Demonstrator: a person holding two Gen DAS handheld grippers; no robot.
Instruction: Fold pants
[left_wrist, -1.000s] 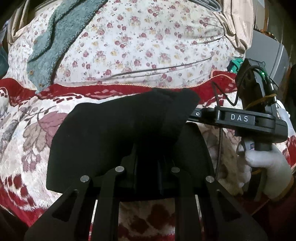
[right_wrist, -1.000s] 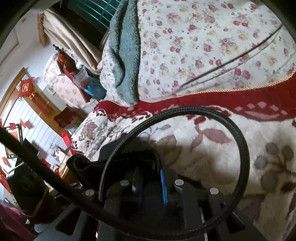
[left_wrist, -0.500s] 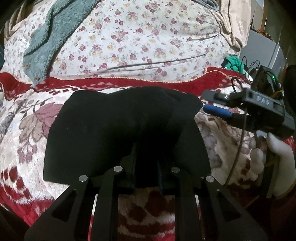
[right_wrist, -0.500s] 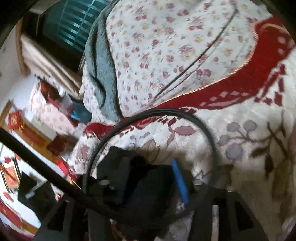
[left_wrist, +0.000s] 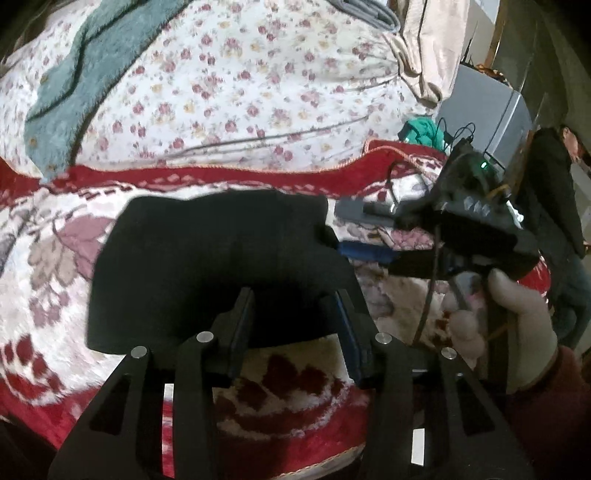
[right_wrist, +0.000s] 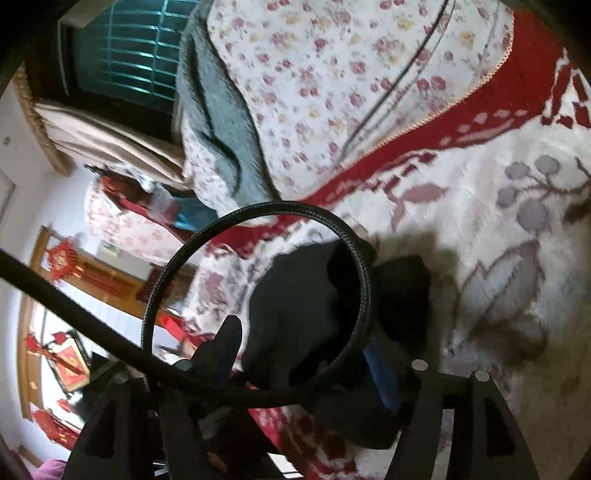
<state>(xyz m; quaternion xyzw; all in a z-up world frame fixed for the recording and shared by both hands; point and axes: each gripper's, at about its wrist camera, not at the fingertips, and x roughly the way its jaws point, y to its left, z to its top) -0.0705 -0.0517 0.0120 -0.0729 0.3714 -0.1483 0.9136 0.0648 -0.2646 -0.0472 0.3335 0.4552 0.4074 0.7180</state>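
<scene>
The black pants lie folded in a flat block on the red and white blanket. My left gripper is at their near edge. Its jaws are opening; the cloth lies loose between the fingers and is not pinched. My right gripper, held by a white-gloved hand, is just off the pants' right edge, its jaws opening too. In the right wrist view the right gripper stands wide, and a bunched corner of the pants lies between the blue-padded fingers, untouched.
A floral quilt with a teal fleece on it is heaped behind the pants. A black cable loop hangs across the right wrist view. A person stands at the far right beside a grey cabinet.
Both grippers were shut on the pants' edge and have let go. The right one has pulled away to the right and rolled; the left one has drawn back slightly. The pants stay flat.
</scene>
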